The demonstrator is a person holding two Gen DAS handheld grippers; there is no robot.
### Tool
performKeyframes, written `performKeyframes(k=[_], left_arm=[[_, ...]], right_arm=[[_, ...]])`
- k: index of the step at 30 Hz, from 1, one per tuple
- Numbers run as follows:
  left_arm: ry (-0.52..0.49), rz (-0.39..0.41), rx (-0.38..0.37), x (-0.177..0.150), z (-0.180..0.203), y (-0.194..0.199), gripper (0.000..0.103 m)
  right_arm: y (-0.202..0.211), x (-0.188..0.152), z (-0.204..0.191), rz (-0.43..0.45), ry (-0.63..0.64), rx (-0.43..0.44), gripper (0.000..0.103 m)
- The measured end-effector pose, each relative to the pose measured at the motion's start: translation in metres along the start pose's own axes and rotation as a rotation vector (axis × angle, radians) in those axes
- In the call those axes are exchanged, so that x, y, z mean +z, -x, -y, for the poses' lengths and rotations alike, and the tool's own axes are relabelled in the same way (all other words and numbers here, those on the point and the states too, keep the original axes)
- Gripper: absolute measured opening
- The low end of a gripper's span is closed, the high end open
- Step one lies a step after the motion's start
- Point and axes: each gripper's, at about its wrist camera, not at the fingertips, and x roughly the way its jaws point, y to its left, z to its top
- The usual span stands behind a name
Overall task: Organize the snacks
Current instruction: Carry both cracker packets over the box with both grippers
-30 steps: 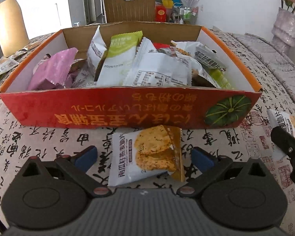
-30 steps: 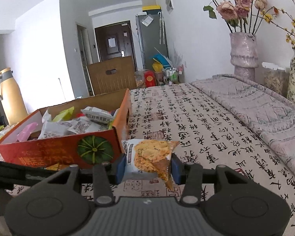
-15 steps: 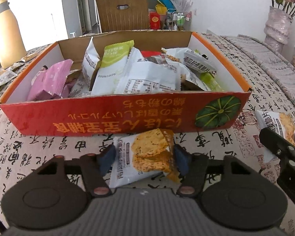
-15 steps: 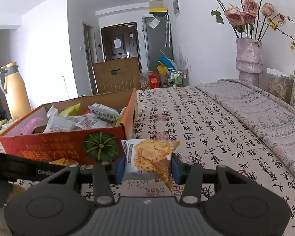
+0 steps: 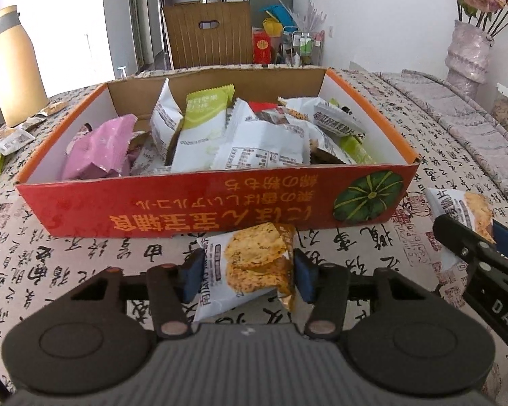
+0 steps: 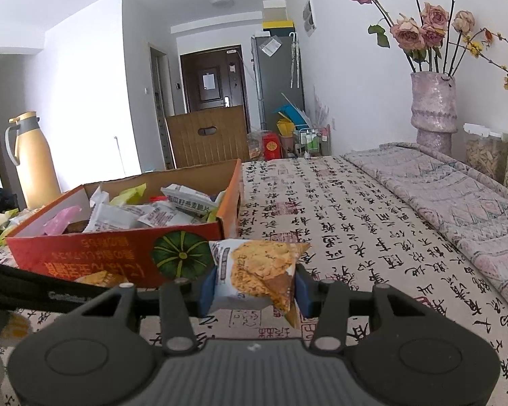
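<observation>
My left gripper [image 5: 244, 275] has just been closing; its blue pads now clamp a cracker packet [image 5: 250, 267] lying on the tablecloth [image 5: 84, 257] just in front of the red snack box [image 5: 199, 203]. My right gripper [image 6: 255, 286], near the box's pumpkin-marked corner, grips a second cracker packet [image 6: 257, 270] between its pads, held clear of the cloth.

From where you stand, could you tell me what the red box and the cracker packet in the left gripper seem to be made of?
Red box: cardboard, brown raw inside, glossy printed outside. Cracker packet: thin plastic film, probably; crinkled, shiny, with serrated sealed edges.
</observation>
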Motion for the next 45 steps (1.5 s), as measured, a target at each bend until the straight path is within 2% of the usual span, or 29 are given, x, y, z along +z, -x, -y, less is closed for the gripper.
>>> performKeyframes(k=[10, 22, 34, 45], left_arm=[[0.001, 0.091, -0.038, 0.002, -0.017, 0.038, 0.055], [0.024, 0.223, -0.039, 0.028, -0.051, 0.071, 0.055], [0.051, 0.284, 0.006, 0.067, -0.085, 0.064, 0.055], [0.082, 0.306, 0.031, 0.098, -0.104, 0.036, 0.055]], right_arm=[[0.004, 0.003, -0.010, 0.015, 0.042, 0.010, 0.046], [0.014, 0.034, -0.046, 0.079, 0.083, 0.044, 0.046], [-0.010, 0.070, -0.077, 0.110, 0.097, 0.057, 0.046], [-0.051, 0.095, -0.098, 0.105, 0.104, 0.066, 0.046]])
